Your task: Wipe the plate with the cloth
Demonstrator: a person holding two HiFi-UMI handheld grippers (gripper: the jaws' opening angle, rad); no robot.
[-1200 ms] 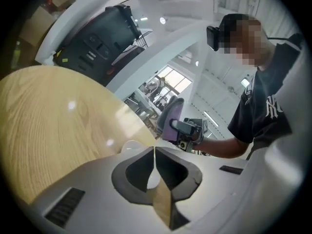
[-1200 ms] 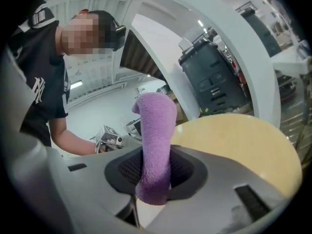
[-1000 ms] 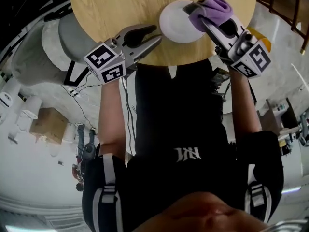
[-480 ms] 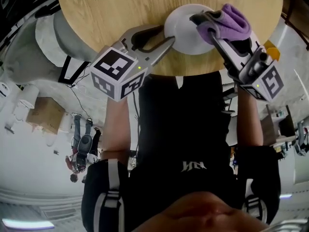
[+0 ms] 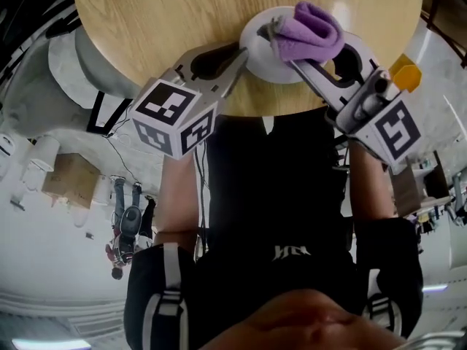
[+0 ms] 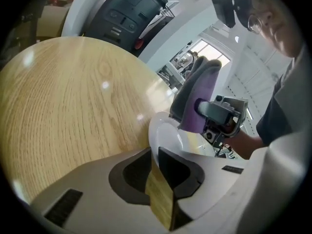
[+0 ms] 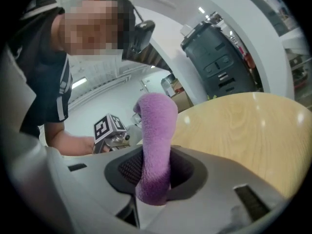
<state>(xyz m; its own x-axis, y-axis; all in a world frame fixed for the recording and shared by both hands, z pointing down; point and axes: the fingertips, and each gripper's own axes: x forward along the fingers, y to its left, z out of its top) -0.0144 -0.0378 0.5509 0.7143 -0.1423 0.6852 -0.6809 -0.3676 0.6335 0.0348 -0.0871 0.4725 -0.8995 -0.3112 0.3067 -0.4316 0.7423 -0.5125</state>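
Your right gripper [image 5: 284, 42] has swung left, so the purple cloth [image 5: 310, 29] clamped tight in its jaws now lies over the white plate [image 5: 257, 53] near the table [image 5: 160, 20] edge. Your left gripper [image 5: 239, 55] has dropped to the plate's near rim, and its jaws are closing with that rim between them.

likely a lab hall; cardboard box [image 5: 67, 179], dark machine [image 7: 220, 52]

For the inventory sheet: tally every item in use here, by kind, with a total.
Plate: 1
Cloth: 1
Table: 1
Grippers: 2, left gripper jaws closing with the plate rim between them, right gripper holding the cloth
Total: 5
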